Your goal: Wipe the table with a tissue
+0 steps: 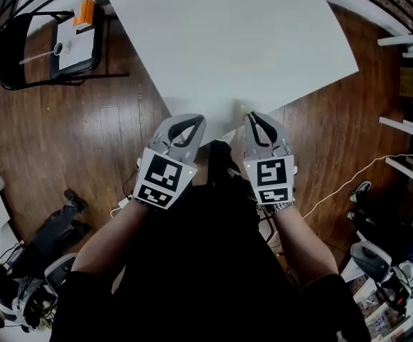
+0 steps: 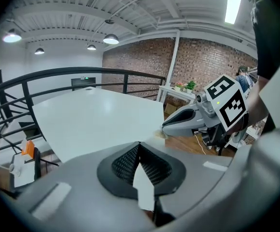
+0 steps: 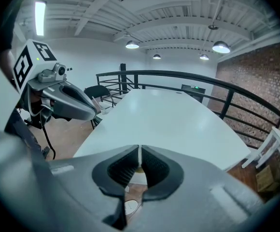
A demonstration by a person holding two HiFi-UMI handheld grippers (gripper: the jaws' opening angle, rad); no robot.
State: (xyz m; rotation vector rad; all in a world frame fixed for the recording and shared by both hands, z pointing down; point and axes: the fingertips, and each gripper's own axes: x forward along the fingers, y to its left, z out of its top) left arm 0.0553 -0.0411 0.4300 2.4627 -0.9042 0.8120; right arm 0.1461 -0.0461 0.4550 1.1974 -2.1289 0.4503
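Note:
The white table (image 1: 228,34) fills the upper middle of the head view. My right gripper (image 1: 251,115) sits at the table's near edge, shut on a small crumpled yellowish tissue (image 1: 243,108). That tissue (image 3: 138,168) shows as a sliver between the jaws in the right gripper view, and at the right gripper's (image 2: 163,128) tip as a tissue wad (image 2: 158,135) touching the table edge. My left gripper (image 1: 196,120) hovers beside it over the same edge. Its jaws (image 2: 140,144) are shut with nothing between them. The left gripper (image 3: 95,114) appears at left in the right gripper view.
A black folding chair (image 1: 21,48) holding papers and an orange object (image 1: 84,11) stands on the wooden floor at the left. A black railing (image 2: 58,76) runs behind the table. A white cable (image 1: 349,180) lies on the floor to the right, and white furniture (image 1: 406,127) stands there.

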